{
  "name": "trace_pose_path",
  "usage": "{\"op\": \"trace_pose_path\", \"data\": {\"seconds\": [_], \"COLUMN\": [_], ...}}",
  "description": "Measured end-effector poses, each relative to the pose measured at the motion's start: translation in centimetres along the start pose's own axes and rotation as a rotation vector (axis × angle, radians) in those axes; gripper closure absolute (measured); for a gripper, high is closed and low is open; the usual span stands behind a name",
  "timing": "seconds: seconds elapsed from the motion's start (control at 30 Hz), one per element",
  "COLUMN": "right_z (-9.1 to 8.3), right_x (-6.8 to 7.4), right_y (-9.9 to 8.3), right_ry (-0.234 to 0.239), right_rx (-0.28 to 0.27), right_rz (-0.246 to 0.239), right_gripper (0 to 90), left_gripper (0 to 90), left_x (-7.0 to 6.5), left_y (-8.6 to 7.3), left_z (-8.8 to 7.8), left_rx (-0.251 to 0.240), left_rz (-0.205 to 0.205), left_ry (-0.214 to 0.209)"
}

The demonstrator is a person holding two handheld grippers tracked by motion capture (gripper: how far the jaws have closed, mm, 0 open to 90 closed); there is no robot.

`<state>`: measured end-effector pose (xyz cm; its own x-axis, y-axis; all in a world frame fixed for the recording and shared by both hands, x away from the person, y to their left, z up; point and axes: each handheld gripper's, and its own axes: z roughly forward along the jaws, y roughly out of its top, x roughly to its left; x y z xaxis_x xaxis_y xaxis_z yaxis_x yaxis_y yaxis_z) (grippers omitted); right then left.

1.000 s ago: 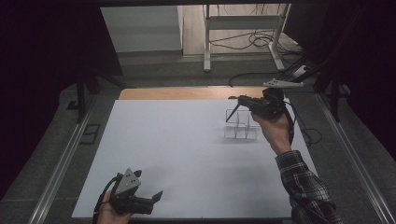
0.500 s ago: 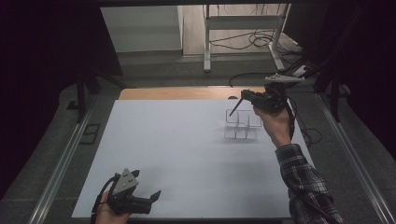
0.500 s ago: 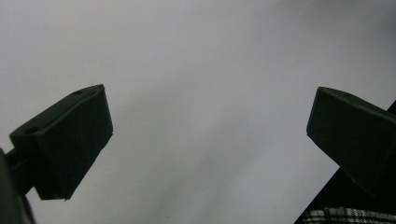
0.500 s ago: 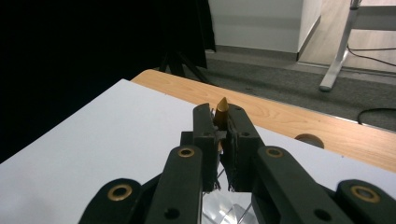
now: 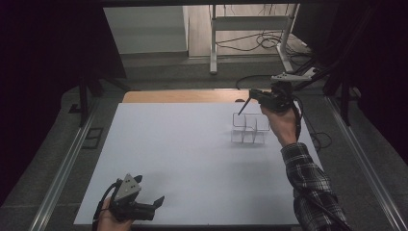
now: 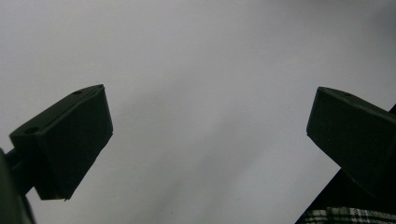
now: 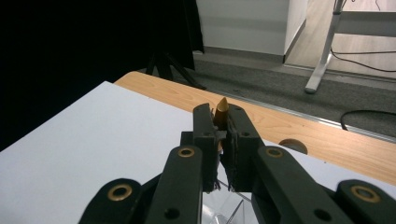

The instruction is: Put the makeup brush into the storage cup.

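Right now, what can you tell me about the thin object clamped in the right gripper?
The pen-like stick is slim and dark along its shaft in the high view, slanting down toward the clear divided organizer on the white table. In the right gripper view its other end is a golden-brown tapered tip poking up between the shut jaws of the right gripper. Whether its lower end touches the organizer is unclear.
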<state>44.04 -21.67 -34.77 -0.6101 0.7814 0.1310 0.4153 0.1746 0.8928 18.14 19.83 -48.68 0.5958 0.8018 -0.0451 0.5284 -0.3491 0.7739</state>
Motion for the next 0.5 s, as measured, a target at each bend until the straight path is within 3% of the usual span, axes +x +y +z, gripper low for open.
{"op": "trace_pose_path", "data": {"seconds": [0.5], "right_z": [1.6], "right_x": [-0.6], "right_y": [-1.2], "right_ry": [-0.022], "right_rx": [0.031], "right_rz": [0.001], "right_gripper": [84.0], "left_gripper": [0.9], "left_x": [0.0], "left_y": [-0.1], "left_z": [0.0], "left_rx": [-0.001], "left_rz": [-0.004], "left_ry": [0.002]}}
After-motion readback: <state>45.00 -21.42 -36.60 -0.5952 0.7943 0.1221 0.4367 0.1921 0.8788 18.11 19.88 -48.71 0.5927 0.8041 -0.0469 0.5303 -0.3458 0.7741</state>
